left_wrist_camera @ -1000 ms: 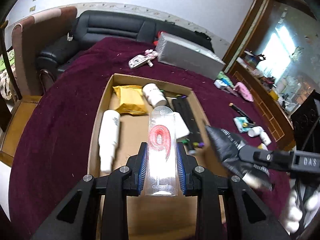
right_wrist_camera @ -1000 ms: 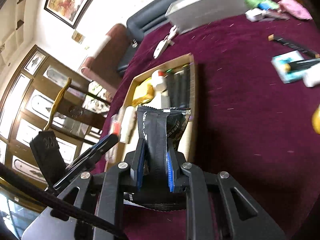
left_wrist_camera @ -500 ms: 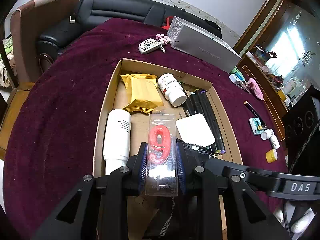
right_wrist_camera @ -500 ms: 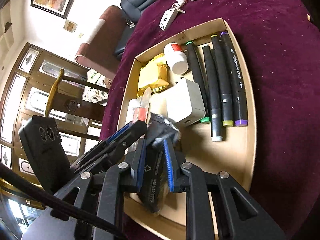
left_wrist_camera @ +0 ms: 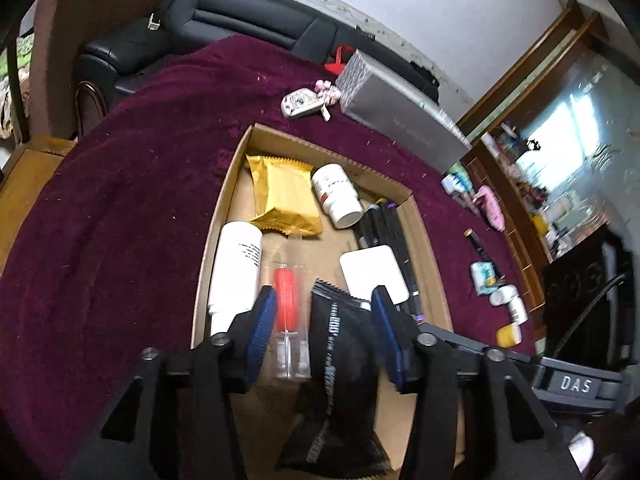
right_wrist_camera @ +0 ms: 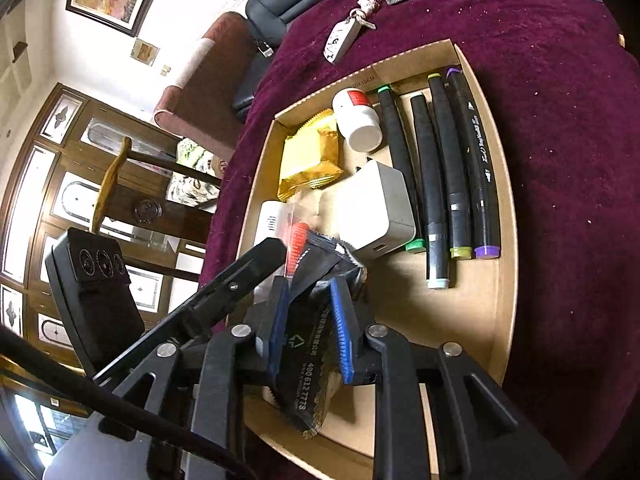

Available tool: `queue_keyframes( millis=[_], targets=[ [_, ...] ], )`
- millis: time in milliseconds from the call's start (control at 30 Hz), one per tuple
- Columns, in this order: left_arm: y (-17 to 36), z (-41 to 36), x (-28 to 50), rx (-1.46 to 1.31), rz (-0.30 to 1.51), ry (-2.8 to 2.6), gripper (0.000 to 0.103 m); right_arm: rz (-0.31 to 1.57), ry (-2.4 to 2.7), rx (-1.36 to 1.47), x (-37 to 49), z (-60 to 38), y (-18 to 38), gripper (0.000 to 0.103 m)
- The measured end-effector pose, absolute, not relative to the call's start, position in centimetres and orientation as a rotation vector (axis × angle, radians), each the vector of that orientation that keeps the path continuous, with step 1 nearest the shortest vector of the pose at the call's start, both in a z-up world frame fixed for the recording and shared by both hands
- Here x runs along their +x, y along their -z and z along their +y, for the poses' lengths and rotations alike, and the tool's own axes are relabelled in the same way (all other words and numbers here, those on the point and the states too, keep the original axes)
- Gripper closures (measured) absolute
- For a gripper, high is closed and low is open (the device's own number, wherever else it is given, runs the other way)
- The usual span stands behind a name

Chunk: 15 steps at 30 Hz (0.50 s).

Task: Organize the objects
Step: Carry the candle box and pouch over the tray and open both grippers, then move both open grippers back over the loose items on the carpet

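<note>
A cardboard tray (left_wrist_camera: pixel 224 200) (right_wrist_camera: pixel 505 216) sits on a maroon tablecloth. It holds a yellow packet (left_wrist_camera: pixel 286 196), a white pill bottle (left_wrist_camera: pixel 338 196), a white tube (left_wrist_camera: pixel 236 272), a white charger (left_wrist_camera: pixel 374 276) and several black markers (right_wrist_camera: pixel 440 168). My left gripper (left_wrist_camera: pixel 323 308) is open; the clear pack with a red number candle (left_wrist_camera: pixel 290 312) lies in the tray between its fingers. My right gripper (right_wrist_camera: pixel 310 304) has parted jaws around a black sachet (right_wrist_camera: pixel 316 344) lying in the tray; the sachet also shows in the left wrist view (left_wrist_camera: pixel 340 364).
Outside the tray lie a key fob (left_wrist_camera: pixel 300 102), a long silver box (left_wrist_camera: pixel 396 120), a pink item (left_wrist_camera: pixel 490 206) and small bottles and packets (left_wrist_camera: pixel 504 300) at the right. A black sofa (left_wrist_camera: pixel 240 12) and a chair stand behind the table.
My left gripper opened and let the candle pack down into the tray. My right gripper carried the black sachet into the tray and widened its jaws.
</note>
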<state>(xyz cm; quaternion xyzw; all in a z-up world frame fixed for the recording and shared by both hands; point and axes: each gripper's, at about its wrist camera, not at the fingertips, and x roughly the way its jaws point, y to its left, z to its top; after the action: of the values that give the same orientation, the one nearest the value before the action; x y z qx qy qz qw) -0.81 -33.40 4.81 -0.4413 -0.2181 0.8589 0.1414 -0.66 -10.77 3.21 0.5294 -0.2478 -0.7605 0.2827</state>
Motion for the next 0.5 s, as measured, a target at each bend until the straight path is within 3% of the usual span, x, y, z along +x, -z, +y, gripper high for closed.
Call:
queue_keyframes(
  millis=[133, 233, 500],
  targets=[
    [-6.6, -34.1, 1.0, -1.206, -0.706, -2.465, 0.049, -0.685, 2.073, 1.357, 0.3, -9.2, -4.4, 0.06],
    [-8.0, -33.7, 2.5, -1.157, -0.734, -2.446, 0.041, -0.675, 2.11, 1.315, 1.3, -7.5, -5.2, 0.058],
    [-11.3, -25.8, 5.5, -1.065, -0.509, -2.348, 0.038, -0.675, 2.283, 1.24, 4.9, 1.3, -6.0, 0.055]
  ],
)
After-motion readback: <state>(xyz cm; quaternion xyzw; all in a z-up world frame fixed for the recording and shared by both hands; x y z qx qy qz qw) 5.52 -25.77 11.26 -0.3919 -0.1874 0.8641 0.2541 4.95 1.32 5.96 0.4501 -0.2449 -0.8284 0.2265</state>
